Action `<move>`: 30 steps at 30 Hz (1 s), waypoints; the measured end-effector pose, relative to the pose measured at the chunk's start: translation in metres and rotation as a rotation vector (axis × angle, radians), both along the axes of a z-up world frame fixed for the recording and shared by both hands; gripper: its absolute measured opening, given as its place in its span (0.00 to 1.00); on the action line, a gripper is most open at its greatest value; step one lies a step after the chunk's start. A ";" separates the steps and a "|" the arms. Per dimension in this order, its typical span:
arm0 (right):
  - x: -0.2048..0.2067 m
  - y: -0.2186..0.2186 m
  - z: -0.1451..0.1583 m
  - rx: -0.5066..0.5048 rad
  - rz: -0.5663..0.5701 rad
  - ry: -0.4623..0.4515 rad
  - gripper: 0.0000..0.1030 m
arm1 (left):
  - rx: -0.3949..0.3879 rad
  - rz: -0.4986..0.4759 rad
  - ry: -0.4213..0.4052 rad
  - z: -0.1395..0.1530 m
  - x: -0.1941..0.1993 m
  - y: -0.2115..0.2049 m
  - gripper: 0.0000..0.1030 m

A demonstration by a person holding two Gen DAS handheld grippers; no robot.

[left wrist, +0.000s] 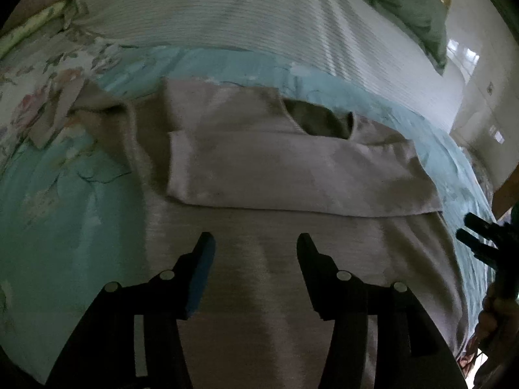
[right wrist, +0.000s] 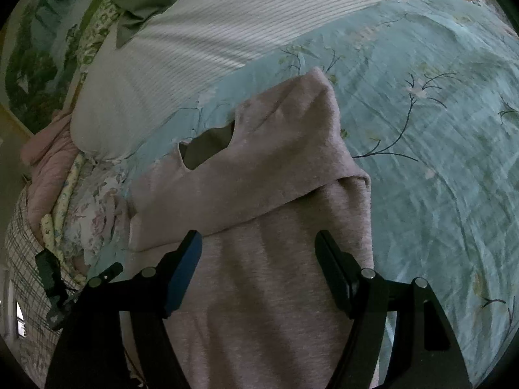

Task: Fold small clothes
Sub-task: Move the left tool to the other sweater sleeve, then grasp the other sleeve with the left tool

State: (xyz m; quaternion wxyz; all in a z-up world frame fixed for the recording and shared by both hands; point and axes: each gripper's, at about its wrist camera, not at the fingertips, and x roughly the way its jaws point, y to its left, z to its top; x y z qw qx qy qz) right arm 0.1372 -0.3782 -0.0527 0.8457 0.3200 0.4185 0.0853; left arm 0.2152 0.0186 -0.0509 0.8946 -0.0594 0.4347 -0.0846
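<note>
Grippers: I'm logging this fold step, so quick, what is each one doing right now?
Left gripper: open, nothing between its fingers, above the pink garment.
Right gripper: open, holding nothing, above the same garment.

The left wrist view looks steeply down along the left gripper from close above a pink top on a bed, with the striped pillow at 12 o'clock and the right gripper entering at 3 o'clock. The right wrist view looks down along the right gripper from close above the same top, the pillow at 11 o'clock and the left gripper at 8 o'clock. Both views share the top, its neck opening, the pillow and the blue floral sheet.
</note>
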 end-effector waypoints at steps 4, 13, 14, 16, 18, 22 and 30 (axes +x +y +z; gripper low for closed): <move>0.002 0.004 0.000 0.002 0.011 0.000 0.71 | -0.002 0.056 0.008 -0.002 0.010 0.027 0.53; 0.012 0.023 0.000 0.001 0.057 0.003 0.71 | 0.025 0.225 -0.002 0.001 0.039 0.099 0.55; 0.013 0.026 0.000 0.001 0.064 0.003 0.71 | 0.036 0.247 -0.005 0.002 0.042 0.108 0.55; 0.015 0.031 0.000 -0.001 0.076 0.005 0.71 | 0.050 0.287 -0.012 0.003 0.049 0.129 0.55; 0.017 0.036 -0.001 -0.004 0.085 0.008 0.71 | 0.070 0.325 -0.019 0.005 0.054 0.148 0.57; 0.021 0.044 -0.003 -0.011 0.100 0.015 0.71 | 0.140 0.416 -0.018 0.004 0.069 0.193 0.61; 0.031 0.056 -0.013 -0.010 0.125 0.042 0.71 | 0.243 0.445 0.045 -0.013 0.127 0.245 0.63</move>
